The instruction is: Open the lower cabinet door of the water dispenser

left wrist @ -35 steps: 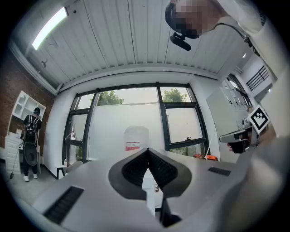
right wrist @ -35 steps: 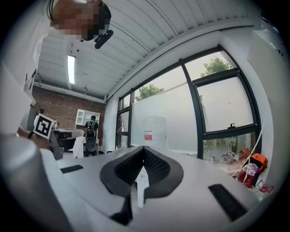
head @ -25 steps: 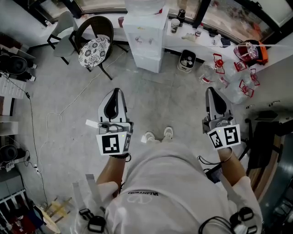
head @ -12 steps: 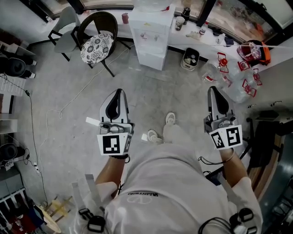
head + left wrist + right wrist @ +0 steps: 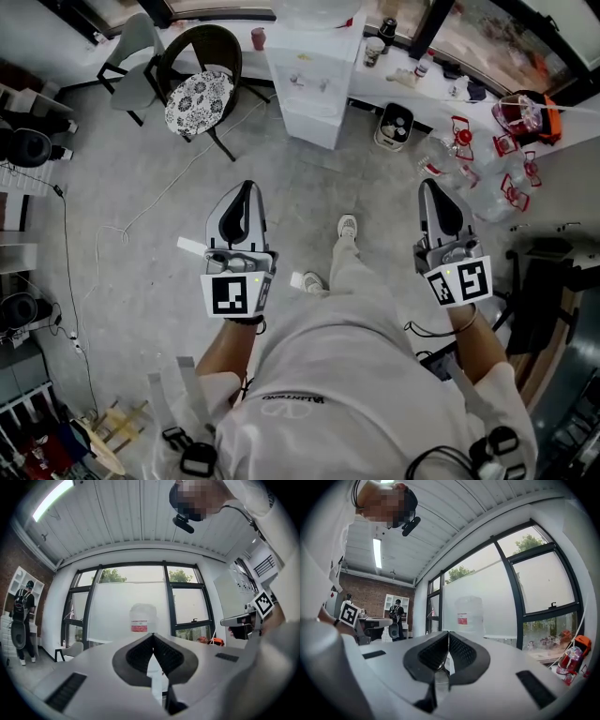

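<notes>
The white water dispenser [image 5: 314, 70] stands against the far wall, its lower cabinet door [image 5: 309, 124] closed. The clear bottle on top shows in the left gripper view [image 5: 142, 618] and in the right gripper view [image 5: 469, 614]. My left gripper [image 5: 246, 186] and my right gripper [image 5: 429, 184] are held out side by side over the bare floor, well short of the dispenser. Both point toward it. The left gripper [image 5: 152, 635] has its jaws shut with nothing between them. My right gripper [image 5: 448, 633] is shut and empty too.
A dark chair with a patterned cushion [image 5: 197, 97] stands left of the dispenser. A small bin [image 5: 393, 125] sits to its right, then several clear jugs with red handles [image 5: 469, 150]. A thin cable [image 5: 141, 216] trails across the floor. The person's shoe [image 5: 346, 226] is ahead between the grippers.
The person has stepped toward the dispenser, one foot now well ahead of the other. Both grippers have moved forward with the body and stay shut.
</notes>
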`<state>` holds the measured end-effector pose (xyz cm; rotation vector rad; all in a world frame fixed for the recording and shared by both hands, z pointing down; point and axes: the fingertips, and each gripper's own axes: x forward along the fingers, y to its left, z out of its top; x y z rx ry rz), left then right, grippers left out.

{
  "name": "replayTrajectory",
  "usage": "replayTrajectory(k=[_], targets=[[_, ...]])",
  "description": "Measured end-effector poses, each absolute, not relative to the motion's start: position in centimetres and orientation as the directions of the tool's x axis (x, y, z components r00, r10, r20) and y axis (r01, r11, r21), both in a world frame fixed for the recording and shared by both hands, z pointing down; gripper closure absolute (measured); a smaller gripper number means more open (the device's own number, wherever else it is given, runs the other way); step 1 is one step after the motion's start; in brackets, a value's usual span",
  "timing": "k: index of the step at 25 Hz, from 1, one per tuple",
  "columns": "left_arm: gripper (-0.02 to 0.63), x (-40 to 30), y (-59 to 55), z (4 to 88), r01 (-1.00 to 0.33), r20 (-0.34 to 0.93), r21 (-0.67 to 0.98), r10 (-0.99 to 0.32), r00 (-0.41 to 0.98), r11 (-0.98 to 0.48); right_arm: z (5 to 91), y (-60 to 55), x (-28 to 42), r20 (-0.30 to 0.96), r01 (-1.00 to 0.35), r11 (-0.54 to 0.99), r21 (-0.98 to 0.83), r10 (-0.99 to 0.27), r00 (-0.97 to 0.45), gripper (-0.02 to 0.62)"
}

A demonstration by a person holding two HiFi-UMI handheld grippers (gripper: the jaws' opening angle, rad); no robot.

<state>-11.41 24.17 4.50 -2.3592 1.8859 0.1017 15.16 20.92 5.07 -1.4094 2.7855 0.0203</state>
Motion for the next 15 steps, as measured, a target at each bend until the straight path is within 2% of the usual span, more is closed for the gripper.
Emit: replayTrajectory(k=[15], targets=[[0.601, -7.6, 7.2, 9.4, -0.985, -0.063, -0.066, -0.984, 0.164, -0.160, 12.8, 3.3, 15.4, 0.025, -0.665, 0.743, -0.074, -0.665, -0.746, 0.580]])
